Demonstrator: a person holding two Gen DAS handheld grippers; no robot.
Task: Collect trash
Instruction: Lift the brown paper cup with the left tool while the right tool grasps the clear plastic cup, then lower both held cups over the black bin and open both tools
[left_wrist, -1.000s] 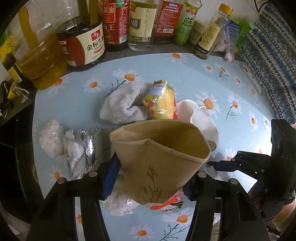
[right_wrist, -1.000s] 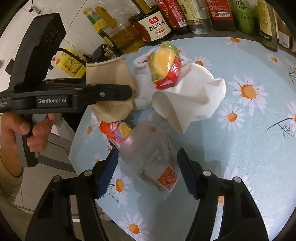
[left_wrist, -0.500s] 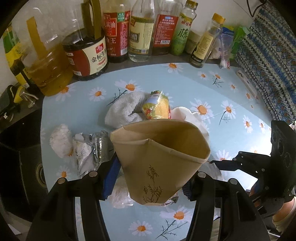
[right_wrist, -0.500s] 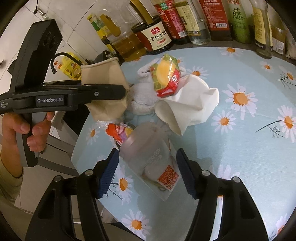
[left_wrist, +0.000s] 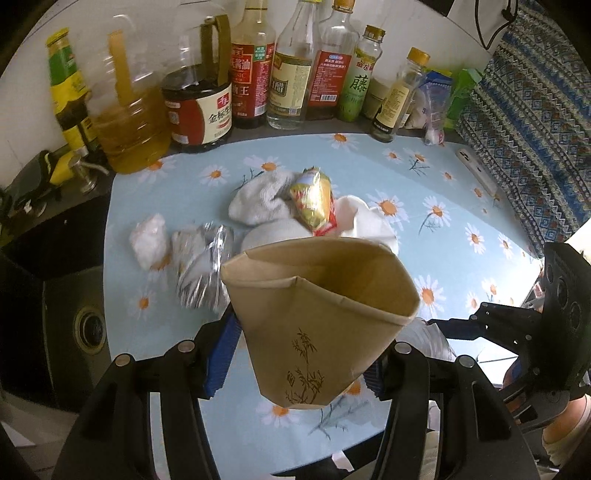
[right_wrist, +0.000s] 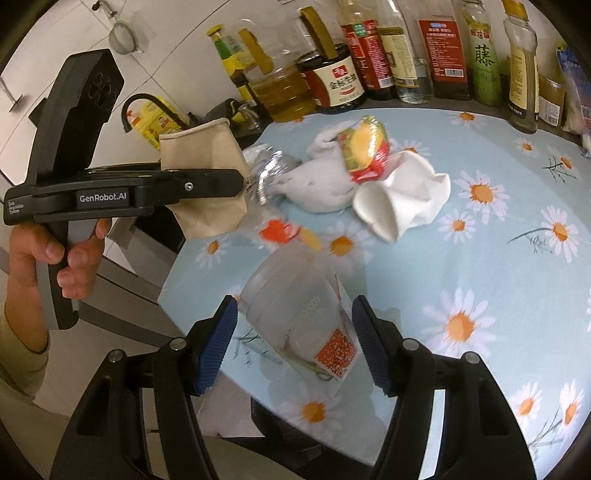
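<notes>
While trash is gathered, paper bag (left_wrist: 317, 314) is held mouth-up in left gripper (left_wrist: 299, 363) off the table's near edge | plastic cup (right_wrist: 295, 314) is straddled by right gripper (right_wrist: 291, 339), jaws apart, ungripped.

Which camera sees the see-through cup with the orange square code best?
The right wrist view: the clear plastic cup lies between the right gripper pads, its orange code label showing. In the left wrist view only a blurry bit peeks out behind the paper bag.
</notes>
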